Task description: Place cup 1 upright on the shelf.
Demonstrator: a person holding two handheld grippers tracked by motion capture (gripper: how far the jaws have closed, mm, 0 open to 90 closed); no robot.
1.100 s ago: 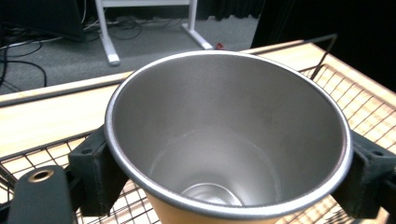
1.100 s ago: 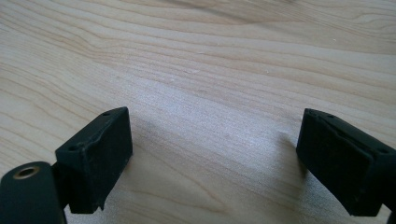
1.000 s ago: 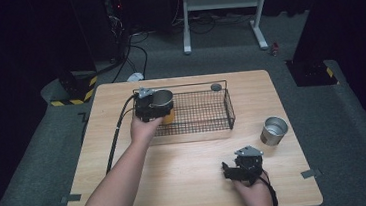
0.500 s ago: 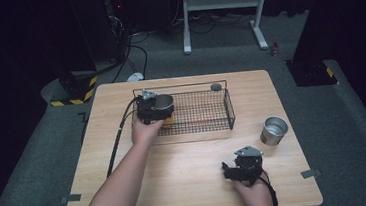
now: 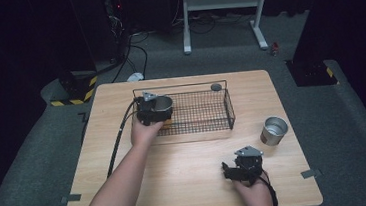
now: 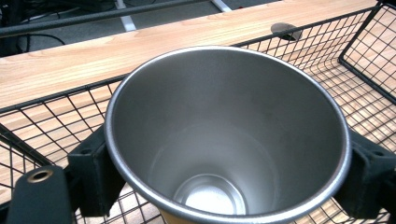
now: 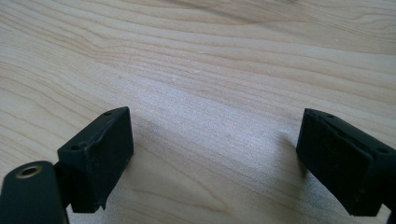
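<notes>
While the left gripper (image 6: 224, 182) clamps it, the steel cup (image 6: 229, 140) shows unmarked walls.

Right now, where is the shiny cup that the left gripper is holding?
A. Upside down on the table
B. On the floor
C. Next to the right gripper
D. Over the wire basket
D: the left gripper clamps the steel cup upright, with the wire basket mesh under and around it.
</notes>
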